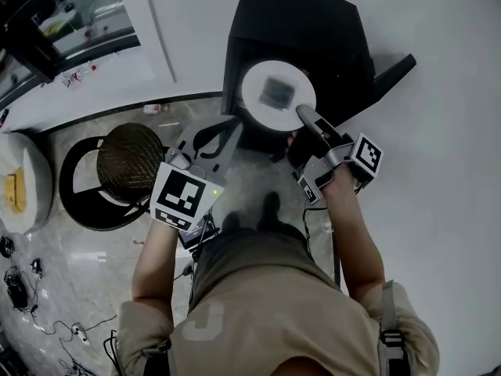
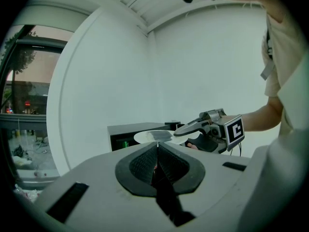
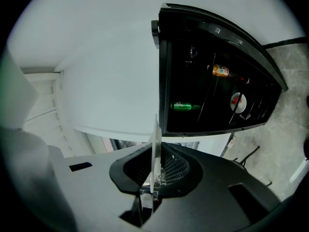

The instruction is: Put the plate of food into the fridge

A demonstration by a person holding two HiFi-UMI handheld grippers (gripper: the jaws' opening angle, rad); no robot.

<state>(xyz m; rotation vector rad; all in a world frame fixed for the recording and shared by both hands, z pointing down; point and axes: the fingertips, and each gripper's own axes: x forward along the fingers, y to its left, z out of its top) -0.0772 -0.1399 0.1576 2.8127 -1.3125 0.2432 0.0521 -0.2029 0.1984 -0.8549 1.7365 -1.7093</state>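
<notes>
Right gripper (image 1: 301, 114) is being clamped on the rim of a white plate (image 1: 254, 84), while the left gripper (image 1: 228, 128) is being carried shut and empty beside it, nothing being pinched between its closed jaws. Both tools are being held out by a person (image 1: 274, 304) in a beige top, seen from above on a pale, grey-veined floor (image 1: 70, 249). A black fridge (image 1: 313, 30) is being faced, set against a white wall (image 1: 438, 53); whether its door is open cannot be told. To the person's left, a round, dark woven stool (image 1: 129, 161) is being shown inside a black ring base, near the left gripper. Loose cables (image 1: 47, 319) are being shown lying on the floor at the lower left.

The plate is being kept level and outside the fridge, just in front of its top front edge, with the right gripper's jaws being pressed on the part of the rim nearest the person. In the right gripper view it is being seen edge-on between the pads. A dark, blurred portion of food (image 1: 276, 92) is being carried at the plate's middle. Behind the fridge's dark front, a green can (image 3: 186, 106), an orange-labelled bottle (image 3: 221, 71) and a round red-and-white item (image 3: 237, 101) are being shown on the shelves.
</notes>
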